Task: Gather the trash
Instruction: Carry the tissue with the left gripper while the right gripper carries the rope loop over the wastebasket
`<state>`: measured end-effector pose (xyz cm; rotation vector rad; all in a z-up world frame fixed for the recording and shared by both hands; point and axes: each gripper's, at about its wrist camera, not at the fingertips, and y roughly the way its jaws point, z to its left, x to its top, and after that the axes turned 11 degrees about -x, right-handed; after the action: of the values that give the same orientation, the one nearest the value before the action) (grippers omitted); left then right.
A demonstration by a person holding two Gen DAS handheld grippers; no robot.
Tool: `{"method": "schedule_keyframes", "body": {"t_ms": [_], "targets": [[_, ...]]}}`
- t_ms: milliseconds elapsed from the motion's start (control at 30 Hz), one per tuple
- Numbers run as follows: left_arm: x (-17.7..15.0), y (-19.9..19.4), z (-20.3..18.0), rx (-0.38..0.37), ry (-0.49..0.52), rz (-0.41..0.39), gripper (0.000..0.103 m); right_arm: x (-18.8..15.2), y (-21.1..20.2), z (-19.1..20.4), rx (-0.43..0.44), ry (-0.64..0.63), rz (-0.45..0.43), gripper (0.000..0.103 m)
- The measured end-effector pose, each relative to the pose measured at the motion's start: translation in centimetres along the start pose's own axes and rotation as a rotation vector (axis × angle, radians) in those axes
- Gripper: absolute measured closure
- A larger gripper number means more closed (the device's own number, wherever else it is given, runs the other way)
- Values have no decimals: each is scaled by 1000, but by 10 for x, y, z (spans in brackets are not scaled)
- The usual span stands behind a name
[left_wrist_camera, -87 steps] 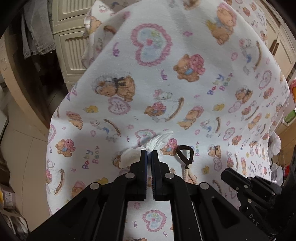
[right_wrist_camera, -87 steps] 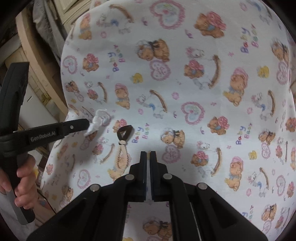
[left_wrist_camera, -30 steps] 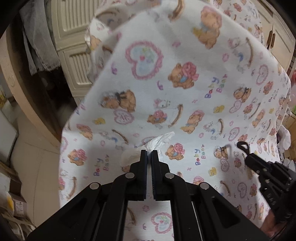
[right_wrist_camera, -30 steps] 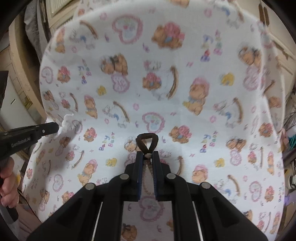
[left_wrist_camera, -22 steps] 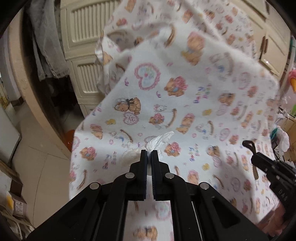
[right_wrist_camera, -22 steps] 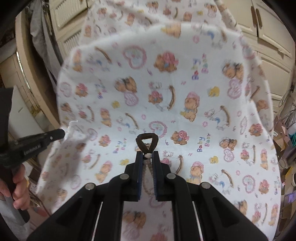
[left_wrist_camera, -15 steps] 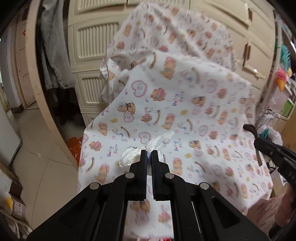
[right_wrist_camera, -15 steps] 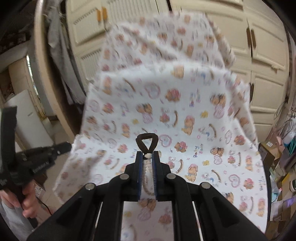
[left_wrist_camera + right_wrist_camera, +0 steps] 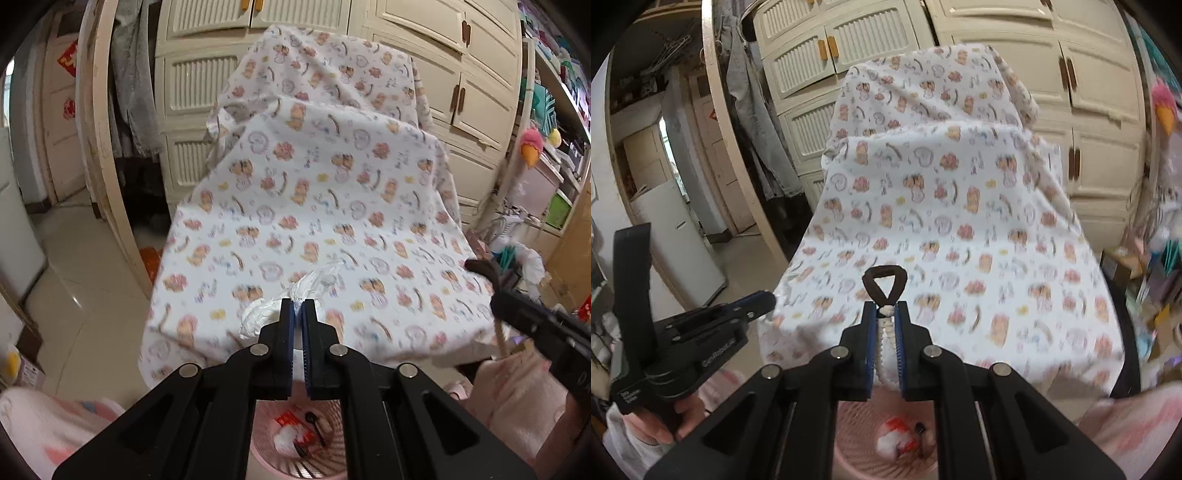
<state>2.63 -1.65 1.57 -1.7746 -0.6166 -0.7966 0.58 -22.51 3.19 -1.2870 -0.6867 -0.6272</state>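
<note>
My left gripper [image 9: 298, 309] is shut on a crumpled white tissue [image 9: 288, 299] that sticks out ahead of its pads. My right gripper [image 9: 885, 308] is shut on a cream ridged stick with a brown loop [image 9: 884, 282] at its end. Both hang in front of a table draped in a teddy-bear cloth [image 9: 314, 206]. A pink mesh basket [image 9: 264, 419] sits directly below the fingers, with a red-and-white wrapper and a black spoon inside. The same basket [image 9: 857, 424] shows low in the right wrist view. There the left gripper [image 9: 766, 297] is at the left, held by a hand [image 9: 657, 428].
Cream cupboard doors [image 9: 1100, 92] stand behind the table. Grey clothes [image 9: 133, 74] hang at the left by a curved wooden frame [image 9: 107, 166]. Shelves with toys and boxes [image 9: 546, 173] crowd the right. Tiled floor [image 9: 74, 277] lies to the left. Pink-clad knees [image 9: 517, 398] flank the basket.
Both grippers have drawn back and up from the cloth-covered table, each keeping its hold. The whole table and cupboards came into view, and the pink basket now shows beneath the fingers.
</note>
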Motion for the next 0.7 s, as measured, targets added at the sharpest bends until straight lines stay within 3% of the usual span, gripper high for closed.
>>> {"method": "schedule_keyframes", "body": {"t_ms": [133,267,400,567,700], "targets": [[-12,10,5,-21,-16,68,100,-23,4,5,3,2,57,94],[-22,22,10,-88,-37,178,100,-36,22,12,-2,-31,116,94],[-32,33,13,-75,-43,241,100,-47,43,9,16,-13,200,94],[-51,63,23,-121,-113,404,100,-61,69,14,-10,-55,285,93],[-63,80,30,-157,-189,484,100,-70,82,22,4,-77,332,93]]}}
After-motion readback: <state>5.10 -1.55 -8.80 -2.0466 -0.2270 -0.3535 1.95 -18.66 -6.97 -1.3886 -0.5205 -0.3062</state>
